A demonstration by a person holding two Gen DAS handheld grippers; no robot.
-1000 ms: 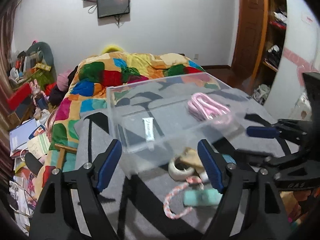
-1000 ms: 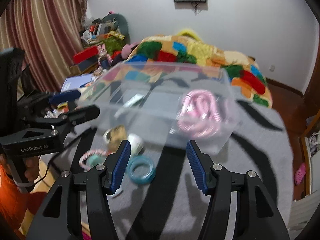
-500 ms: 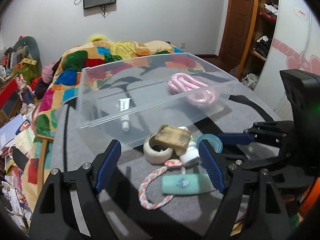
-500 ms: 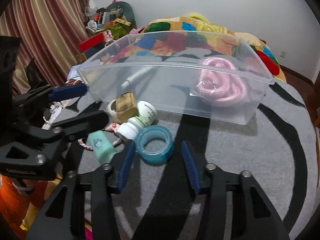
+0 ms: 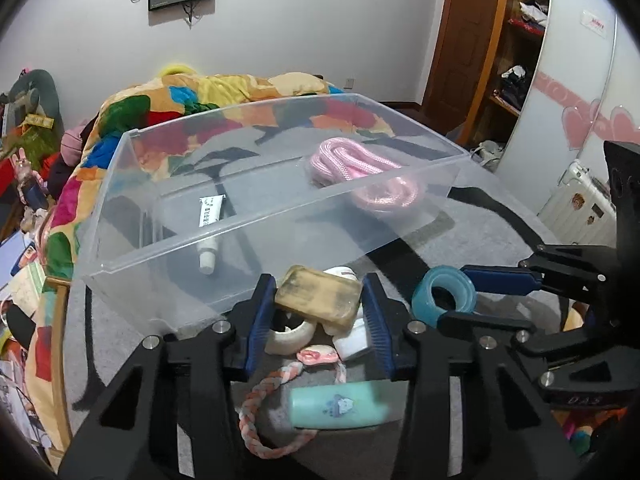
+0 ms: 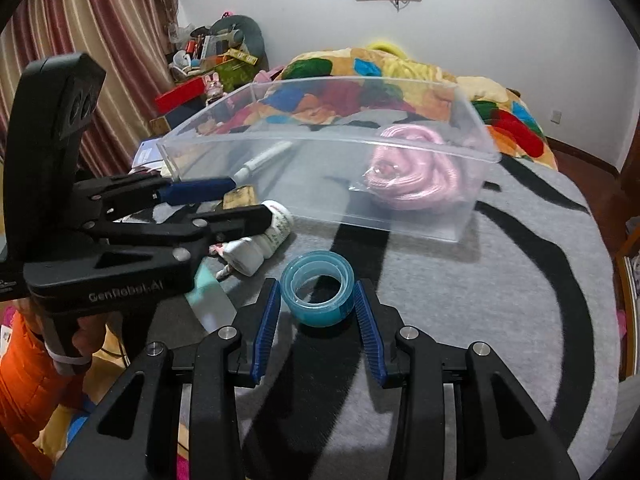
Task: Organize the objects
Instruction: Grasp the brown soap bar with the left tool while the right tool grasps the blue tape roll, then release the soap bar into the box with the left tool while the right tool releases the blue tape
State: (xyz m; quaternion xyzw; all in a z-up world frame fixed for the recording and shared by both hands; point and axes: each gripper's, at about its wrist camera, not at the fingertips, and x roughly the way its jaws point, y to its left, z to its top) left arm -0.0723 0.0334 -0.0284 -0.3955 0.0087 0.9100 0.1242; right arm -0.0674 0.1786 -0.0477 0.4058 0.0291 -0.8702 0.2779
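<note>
While it reaches forward low over the grey black-striped rug [image 5: 460, 216], the left gripper [image 5: 318, 312] has its blue pads on either side of a tan block [image 5: 318, 294], both pads touching the block's ends, so the claw is clamped on it; the block sits atop a white tape ring [image 5: 288, 332] and a white bottle [image 5: 352, 338]. Nearer the camera lie a braided pink-and-white rope loop [image 5: 272, 404] and a mint-green tube [image 5: 336, 406]. Just beyond the block stands a clear plastic bin [image 5: 168, 280], holding a white tube [image 5: 208, 224] toward its left and a coiled pink rope [image 5: 356, 164] toward its right. To the right, the right gripper [image 5: 452, 294] comes in from the side with a blue tape roll [image 5: 442, 294] between its fingers. From the right wrist view, the right gripper [image 6: 316, 306] points forward close above the rug [image 6: 520, 280], its pads flanking the blue tape roll [image 6: 316, 292]; they sit right at its sides, but whether they press it cannot be told. At left the left gripper [image 6: 236, 204] extends level across the scene, held by a hand [image 6: 86, 332] in an orange sleeve, its fingers closed around the tan block [image 6: 239, 197] beside the white bottle [image 6: 276, 228]. Farther off, the clear bin [image 6: 400, 216] shows the white tube [image 6: 262, 160] at its left and the pink rope [image 6: 416, 172] at its right.
</note>
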